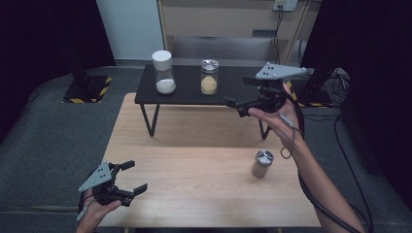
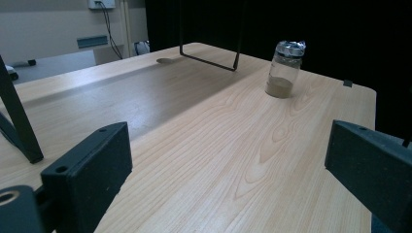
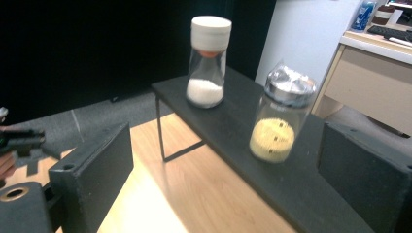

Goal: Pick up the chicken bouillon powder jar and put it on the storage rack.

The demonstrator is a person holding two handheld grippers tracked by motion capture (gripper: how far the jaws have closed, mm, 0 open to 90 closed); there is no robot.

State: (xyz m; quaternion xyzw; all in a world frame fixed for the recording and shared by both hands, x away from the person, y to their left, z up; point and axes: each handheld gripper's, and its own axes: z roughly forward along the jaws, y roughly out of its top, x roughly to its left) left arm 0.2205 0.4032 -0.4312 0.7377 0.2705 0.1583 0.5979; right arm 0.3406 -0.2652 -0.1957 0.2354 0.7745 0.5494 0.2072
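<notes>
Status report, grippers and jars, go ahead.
Left gripper open, low over the wooden table. Right gripper open, facing the yellow-powder jar on the black shelf. Nothing between them.

Overhead light falls brightly on the wooden table [image 1: 204, 170], while the surroundings sink into darkness. The black shelf [image 1: 189, 94] casts a soft shadow beneath. The right gripper view is slightly blurred.

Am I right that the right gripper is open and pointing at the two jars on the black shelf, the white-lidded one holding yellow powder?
Not quite. The right gripper is open and does point at the two jars on the black shelf, but the white-lidded jar holds white powder. The yellow powder is in the silver-lidded jar, as the right gripper view shows.
</notes>
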